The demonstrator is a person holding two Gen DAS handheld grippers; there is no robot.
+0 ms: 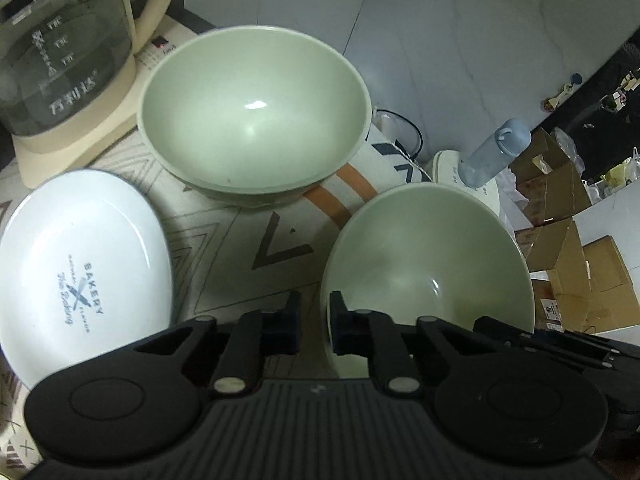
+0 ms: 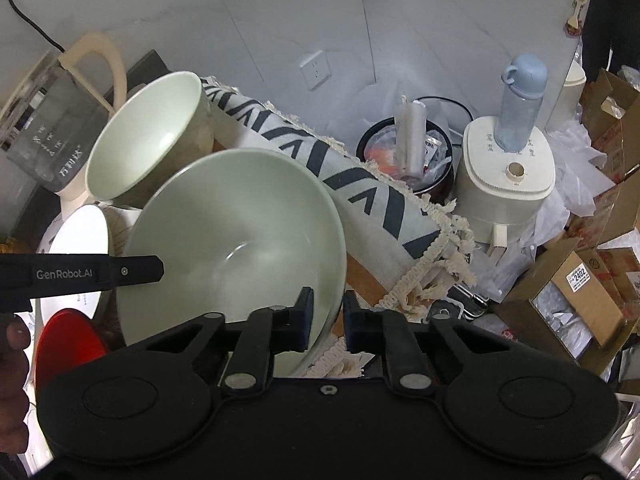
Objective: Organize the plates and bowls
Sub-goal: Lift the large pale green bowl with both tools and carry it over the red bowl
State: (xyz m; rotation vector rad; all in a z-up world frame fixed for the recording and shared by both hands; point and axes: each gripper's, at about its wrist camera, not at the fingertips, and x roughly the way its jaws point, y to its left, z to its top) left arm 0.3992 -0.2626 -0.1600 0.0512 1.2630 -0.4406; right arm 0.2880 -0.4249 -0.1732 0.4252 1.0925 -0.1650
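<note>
- The near green bowl sits tilted at the right of the patterned cloth on the counter; the left tongs straddle its near-left rim, one finger inside and one outside, closed on that rim.
- The right tongs grip the same bowl at its right rim, clamped on the wall; two grips on opposite sides probably serve to steady a wide, smooth bowl that one pinch might let swing.
- The far green bowl rests upright farther back, just beside the glass kettle; it looks the natural target for nesting, since both bowls share colour and shape.
- The white plate printed "BAKERY" lies flat at the near left, apart from the bowls; a red dish shows near it in the right wrist view, though I cannot tell whether they touch.
- Beyond the counter's right edge stand a white appliance with a blue bottle on top; a careless swing of the held bowl could reach them.
</note>
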